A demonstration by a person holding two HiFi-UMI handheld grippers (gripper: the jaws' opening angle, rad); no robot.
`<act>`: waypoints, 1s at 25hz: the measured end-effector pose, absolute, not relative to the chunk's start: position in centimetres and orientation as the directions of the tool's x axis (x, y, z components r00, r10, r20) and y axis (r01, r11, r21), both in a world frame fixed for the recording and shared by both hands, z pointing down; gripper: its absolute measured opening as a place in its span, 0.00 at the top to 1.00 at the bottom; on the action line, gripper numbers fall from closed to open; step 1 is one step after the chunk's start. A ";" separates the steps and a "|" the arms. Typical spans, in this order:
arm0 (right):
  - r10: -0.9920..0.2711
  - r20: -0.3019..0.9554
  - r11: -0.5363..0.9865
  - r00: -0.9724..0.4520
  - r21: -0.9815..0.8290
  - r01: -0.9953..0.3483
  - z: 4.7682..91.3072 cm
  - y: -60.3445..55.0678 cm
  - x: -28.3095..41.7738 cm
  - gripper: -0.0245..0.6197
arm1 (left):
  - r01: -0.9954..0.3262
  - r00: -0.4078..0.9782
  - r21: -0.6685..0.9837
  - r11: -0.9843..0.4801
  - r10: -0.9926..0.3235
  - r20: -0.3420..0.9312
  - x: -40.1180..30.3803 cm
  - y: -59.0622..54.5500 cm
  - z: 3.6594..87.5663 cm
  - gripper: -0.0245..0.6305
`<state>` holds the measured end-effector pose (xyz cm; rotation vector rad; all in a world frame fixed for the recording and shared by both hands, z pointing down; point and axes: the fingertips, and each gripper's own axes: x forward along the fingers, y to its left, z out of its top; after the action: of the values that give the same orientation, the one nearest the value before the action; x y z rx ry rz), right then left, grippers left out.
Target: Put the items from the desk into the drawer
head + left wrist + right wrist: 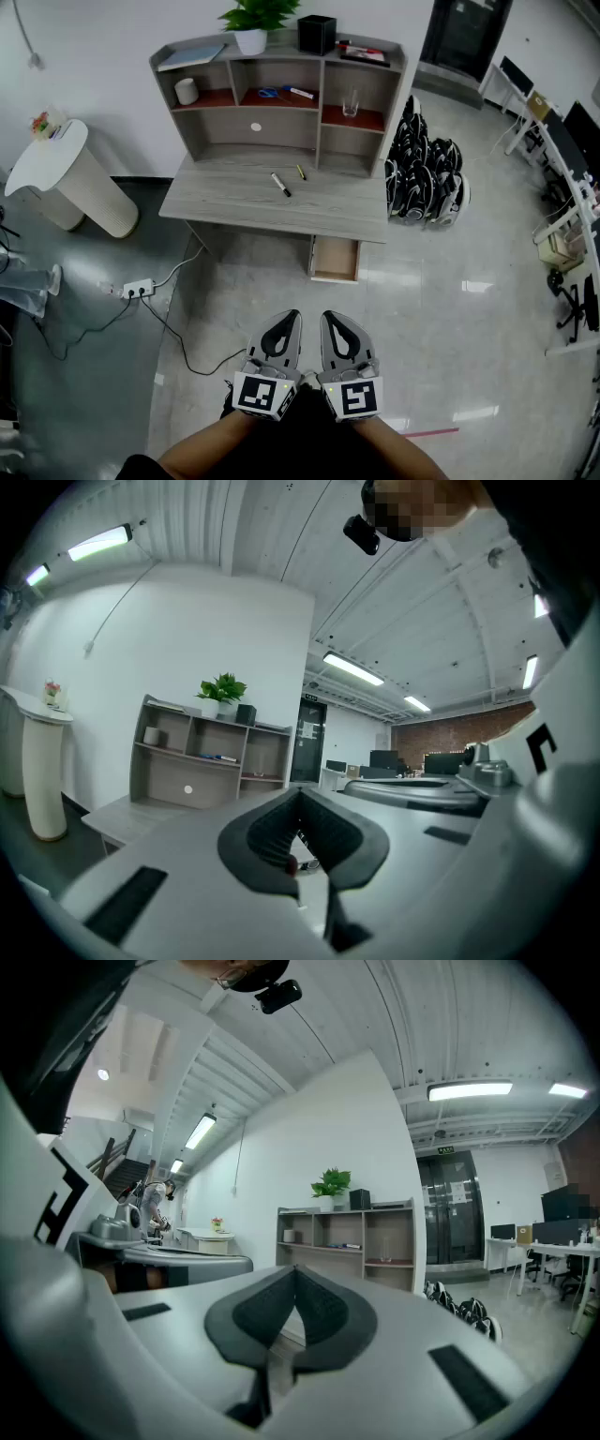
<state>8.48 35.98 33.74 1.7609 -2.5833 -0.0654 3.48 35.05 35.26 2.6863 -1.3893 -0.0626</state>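
Standing well back from the desk [234, 202], the person holds the left gripper [291, 315] and the right gripper [330, 317] level and side by side above the glossy floor. Each gripper's own view shows its jaws clenched tip to tip with nothing between them. On the desktop lie a black marker [280, 185] and, just beside it to the right, a thinner yellow-green pen [301, 172], the two apart from each other. Under the desk's right end the drawer [335, 260] stands pulled open, its light wooden bottom showing. The hutch on the desk carries a potted plant [255, 19] and a black box [317, 34] on top, and a glass [350, 103] in the right-hand compartment.
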 end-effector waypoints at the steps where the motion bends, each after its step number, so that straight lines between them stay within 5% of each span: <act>1: -0.931 -0.015 0.365 -0.366 0.035 -0.930 33.7 36.1 8.4 0.94 | -0.811 0.579 0.120 -0.573 -0.815 0.020 3.4 35.2 35.3 0.94; 25: -0.958 0.066 0.278 -0.279 -0.026 -0.960 37.2 31.5 9.6 0.93 | -0.822 0.562 0.153 -0.549 -0.825 0.061 0.4 30.8 37.7 0.94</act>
<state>9.64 31.51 37.24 1.8633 -2.4810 0.0944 0.37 30.84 37.71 2.6287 -1.3975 -0.0262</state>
